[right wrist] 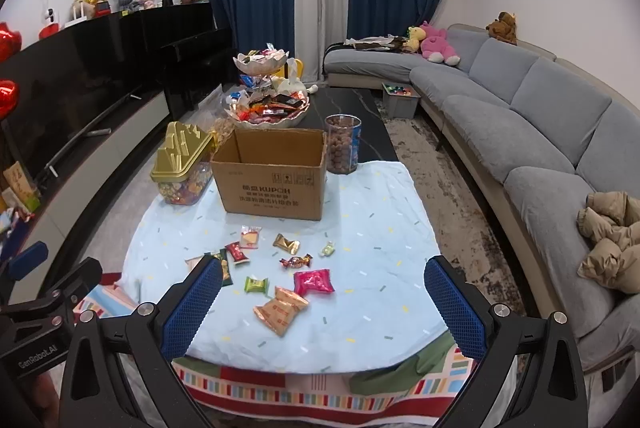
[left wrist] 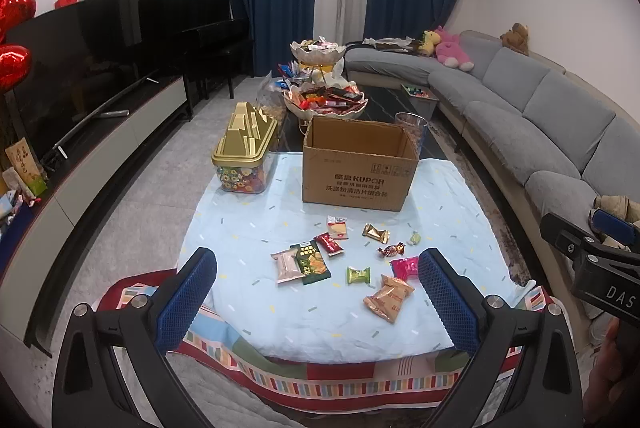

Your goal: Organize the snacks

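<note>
Cardboard forms the biggest container here: an open brown box (left wrist: 356,164) standing on the far part of the pale blue cloth (left wrist: 248,228) that covers the surface. What its inside holds cannot be told, since only bare inner walls show. To its left stands a clear tub (left wrist: 243,164) with a gold moulded lid, full of bright wrapped sweets. Behind the box, farther off, a white scalloped bowl (right wrist: 267,110) is heaped with mixed packets, and a smaller matching bowl (right wrist: 261,62) sits raised above it, also filled. At the box's far right corner a clear cylinder jar (right wrist: 343,144) holds small round brown pieces.

Loose snacks lie on the cloth nearer than the box: a tan packet (right wrist: 281,309), a dark green packet (left wrist: 311,263) overlapping a pink-beige one (left wrist: 287,266), a magenta packet (right wrist: 313,281), a small red pack (left wrist: 329,243), a gold-wrapped piece (right wrist: 286,243), a green sweet (right wrist: 256,285), and a twisted foil candy (right wrist: 295,261).

Both the left claw (left wrist: 318,290) and the right claw (right wrist: 323,298) hang at the near edge, spread wide with nothing between the blue pads.
</note>
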Demonstrator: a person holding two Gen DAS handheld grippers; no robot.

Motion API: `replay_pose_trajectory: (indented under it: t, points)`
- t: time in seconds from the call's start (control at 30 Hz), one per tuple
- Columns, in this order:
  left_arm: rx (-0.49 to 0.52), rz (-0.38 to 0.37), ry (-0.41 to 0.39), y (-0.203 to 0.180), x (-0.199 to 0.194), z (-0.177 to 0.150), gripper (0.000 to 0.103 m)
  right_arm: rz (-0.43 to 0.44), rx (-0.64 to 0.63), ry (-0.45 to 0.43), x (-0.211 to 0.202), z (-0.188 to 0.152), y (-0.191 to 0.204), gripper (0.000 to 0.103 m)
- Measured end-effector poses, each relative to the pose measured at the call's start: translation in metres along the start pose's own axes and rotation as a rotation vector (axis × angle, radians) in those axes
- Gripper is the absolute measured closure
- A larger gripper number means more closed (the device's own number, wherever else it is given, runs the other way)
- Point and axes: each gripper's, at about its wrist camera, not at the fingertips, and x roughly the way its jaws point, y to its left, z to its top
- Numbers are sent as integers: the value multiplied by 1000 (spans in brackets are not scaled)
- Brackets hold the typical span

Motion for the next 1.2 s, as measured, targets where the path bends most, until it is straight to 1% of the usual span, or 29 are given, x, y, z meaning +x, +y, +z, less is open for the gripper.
replay_pose_trajectory:
  t: [1.2]
  points:
    - [1,1,-5,-2,-1,1,1,2,5,-14,-3,1,3,1]
